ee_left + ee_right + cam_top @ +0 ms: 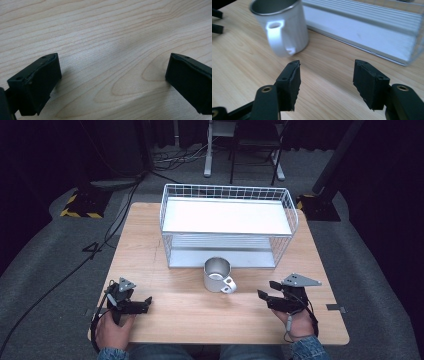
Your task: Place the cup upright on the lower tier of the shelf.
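Observation:
A metal mug (218, 274) with a white handle stands upright on the wooden table (200, 320), just in front of a white wire basket (227, 187). My right gripper (265, 289) hovers to the mug's right, pointing toward it. In the right gripper view its jaws (325, 75) stand open with bare wood between them. The mug (282, 27) is ahead and to the left, handle facing the camera, and the basket's lower shelf (367, 27) runs behind it. My left gripper (146, 302) rests low at the table's front left. Its jaws (112, 72) are wide open over bare wood.
The basket has two shelves and takes up the table's far half. Behind the table on the grey floor lie cables (175, 157), furniture legs (207, 150) and stand bases (82, 202) marked yellow and black. The table's front edge is close to both hands.

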The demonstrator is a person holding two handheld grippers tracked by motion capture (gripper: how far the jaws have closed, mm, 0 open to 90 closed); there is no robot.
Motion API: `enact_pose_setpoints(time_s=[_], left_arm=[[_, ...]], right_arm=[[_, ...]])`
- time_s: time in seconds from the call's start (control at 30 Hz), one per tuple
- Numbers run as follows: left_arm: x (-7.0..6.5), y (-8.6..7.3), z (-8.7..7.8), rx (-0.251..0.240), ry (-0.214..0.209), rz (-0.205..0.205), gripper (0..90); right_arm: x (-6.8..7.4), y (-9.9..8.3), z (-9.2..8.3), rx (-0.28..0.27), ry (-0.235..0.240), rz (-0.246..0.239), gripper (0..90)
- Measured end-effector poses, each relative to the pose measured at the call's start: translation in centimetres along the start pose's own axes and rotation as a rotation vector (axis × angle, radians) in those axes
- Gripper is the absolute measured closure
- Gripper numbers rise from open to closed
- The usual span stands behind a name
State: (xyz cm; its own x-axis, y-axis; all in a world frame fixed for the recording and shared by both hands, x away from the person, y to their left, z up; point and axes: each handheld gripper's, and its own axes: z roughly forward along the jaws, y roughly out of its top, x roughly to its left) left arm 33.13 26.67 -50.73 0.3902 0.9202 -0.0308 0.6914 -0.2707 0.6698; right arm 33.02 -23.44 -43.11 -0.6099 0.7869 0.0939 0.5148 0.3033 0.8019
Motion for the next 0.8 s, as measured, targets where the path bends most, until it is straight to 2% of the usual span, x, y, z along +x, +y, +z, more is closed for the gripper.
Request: enact_pose_setpoints(time_s=[0.57,0.8], left_arm=[[0.0,0.0,0.0,0.0,0.0,0.001,0.5],[0.0,0.0,0.0,0.0,0.0,0.0,0.5]], right_arm=[[4.1,2.2,3.2,0.026,0.16,-0.076,39.2],[4.5,2.7,4.8,0.039,0.169,-0.068,39.5]])
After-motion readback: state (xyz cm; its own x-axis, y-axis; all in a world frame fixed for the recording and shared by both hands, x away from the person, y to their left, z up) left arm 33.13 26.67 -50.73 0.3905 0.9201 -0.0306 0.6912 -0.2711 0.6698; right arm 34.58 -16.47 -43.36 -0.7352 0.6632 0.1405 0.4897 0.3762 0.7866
